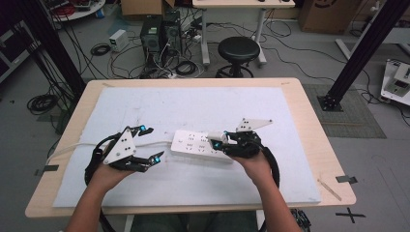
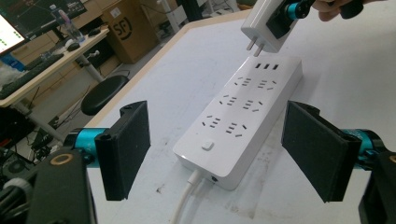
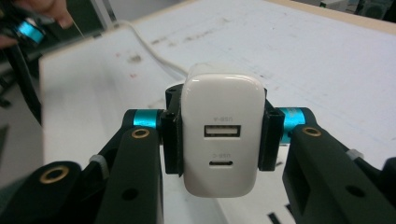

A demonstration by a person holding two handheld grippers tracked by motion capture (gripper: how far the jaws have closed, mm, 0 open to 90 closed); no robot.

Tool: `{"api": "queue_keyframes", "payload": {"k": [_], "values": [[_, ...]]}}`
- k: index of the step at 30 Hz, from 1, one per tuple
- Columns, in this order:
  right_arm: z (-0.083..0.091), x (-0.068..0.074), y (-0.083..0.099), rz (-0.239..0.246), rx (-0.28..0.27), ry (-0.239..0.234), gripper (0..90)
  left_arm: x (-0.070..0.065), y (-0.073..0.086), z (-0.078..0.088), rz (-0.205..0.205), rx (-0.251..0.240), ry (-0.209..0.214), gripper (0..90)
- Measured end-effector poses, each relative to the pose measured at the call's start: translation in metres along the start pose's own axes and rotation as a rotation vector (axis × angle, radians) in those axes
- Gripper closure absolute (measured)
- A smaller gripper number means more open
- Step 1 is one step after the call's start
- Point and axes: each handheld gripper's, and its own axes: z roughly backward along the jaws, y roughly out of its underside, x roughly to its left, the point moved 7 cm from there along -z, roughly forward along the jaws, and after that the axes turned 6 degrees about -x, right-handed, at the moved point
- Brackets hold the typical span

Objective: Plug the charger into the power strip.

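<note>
The right gripper (image 3: 218,140) was clamped on a white charger (image 3: 222,135), one pad against each of its sides. Its own view showed the charger's rear face with two ports, a rectangular one above an oval one, each with tiny grey lettering too small to read for certain. The left gripper view showed what that view hid: two flat metal prongs (image 2: 254,45) pointing down, hanging just above the far end of the white power strip (image 2: 240,119) and not yet touching it.

The left gripper (image 2: 219,149) stood wide, with nothing between its pads, aimed along the strip from the cable end. That view let the strip be counted: six socket groups in two rows of three, three small slots at the far end, one button near the cable (image 2: 184,200). A cardboard box (image 2: 123,30) behind the counter (image 2: 154,65) read "SF".

The high view placed the strip (image 1: 200,144) mid-counter on a white mat (image 1: 193,183), the left gripper (image 1: 147,144) near its left end, the right gripper (image 1: 220,140) over its right part.
</note>
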Motion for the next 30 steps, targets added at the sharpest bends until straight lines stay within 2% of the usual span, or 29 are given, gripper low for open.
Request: {"api": "queue_keyframes", "payload": {"k": [3,9,15,20,23,25,28,30], "values": [[0.001,-0.003,-0.002,0.071,0.040,0.017,63.1,0.001,0.001,0.000,0.003,0.000,0.000,23.8],[0.000,-0.006,-0.006,0.165,0.108,0.033,63.1,0.001,0.005,0.003,0.010,-0.002,-0.006,23.8],[0.000,-0.008,-0.007,0.221,0.136,0.049,63.1,0.001,0.009,0.005,0.019,-0.001,-0.008,23.8],[0.001,-0.009,-0.007,0.263,0.155,0.085,63.0,0.001,0.011,0.006,0.022,0.001,-0.008,23.8],[0.002,-0.009,-0.005,0.316,0.194,0.108,63.0,0.000,0.012,0.005,0.029,-0.003,-0.005,23.8],[0.002,-0.009,-0.006,0.377,0.212,0.120,63.0,-0.001,0.012,0.004,0.033,-0.005,-0.003,23.8],[0.000,-0.007,-0.006,0.440,0.255,0.130,63.0,-0.002,0.013,0.003,0.034,-0.005,-0.001,23.8],[-0.001,-0.007,-0.006,0.461,0.275,0.126,63.0,-0.003,0.014,0.003,0.035,-0.007,0.000,23.8]]}}
